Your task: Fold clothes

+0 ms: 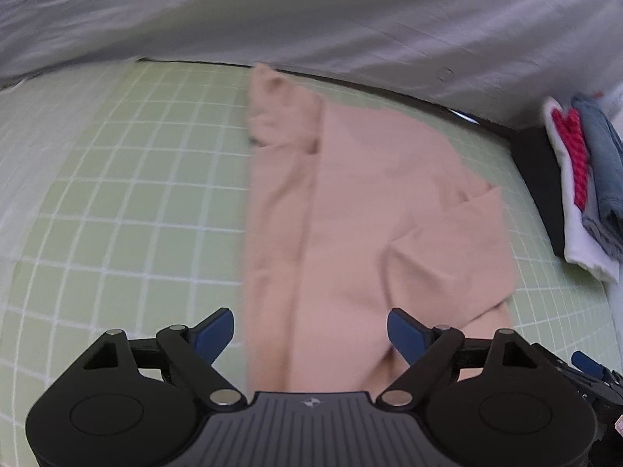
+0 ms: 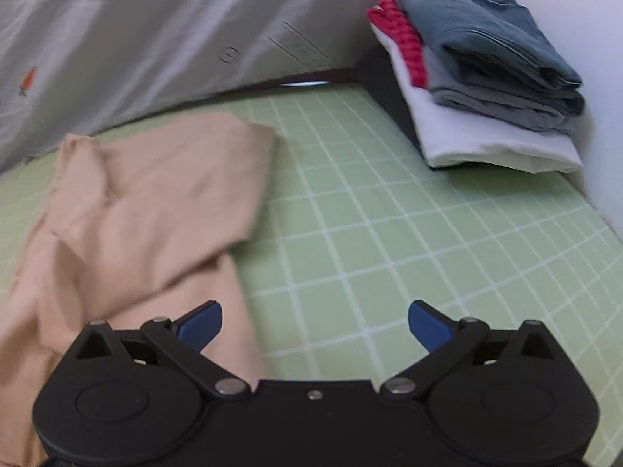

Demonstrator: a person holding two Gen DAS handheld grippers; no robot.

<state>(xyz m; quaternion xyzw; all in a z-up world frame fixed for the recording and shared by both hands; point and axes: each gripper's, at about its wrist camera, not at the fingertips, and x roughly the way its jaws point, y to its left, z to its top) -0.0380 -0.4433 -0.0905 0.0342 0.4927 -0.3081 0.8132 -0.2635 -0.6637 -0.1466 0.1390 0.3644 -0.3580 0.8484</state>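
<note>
A peach garment (image 1: 362, 210) lies partly folded on the green grid mat (image 1: 117, 194), its sides turned inward. My left gripper (image 1: 310, 330) is open and empty, just above the garment's near end. In the right wrist view the same peach garment (image 2: 148, 210) lies at the left on the mat (image 2: 389, 233). My right gripper (image 2: 315, 325) is open and empty, over the garment's right edge and bare mat.
A stack of folded clothes (image 2: 486, 78), blue, grey, red and white, sits at the mat's far right corner; it also shows in the left wrist view (image 1: 584, 179). A pale grey sheet (image 1: 311, 11) with small prints runs along the back.
</note>
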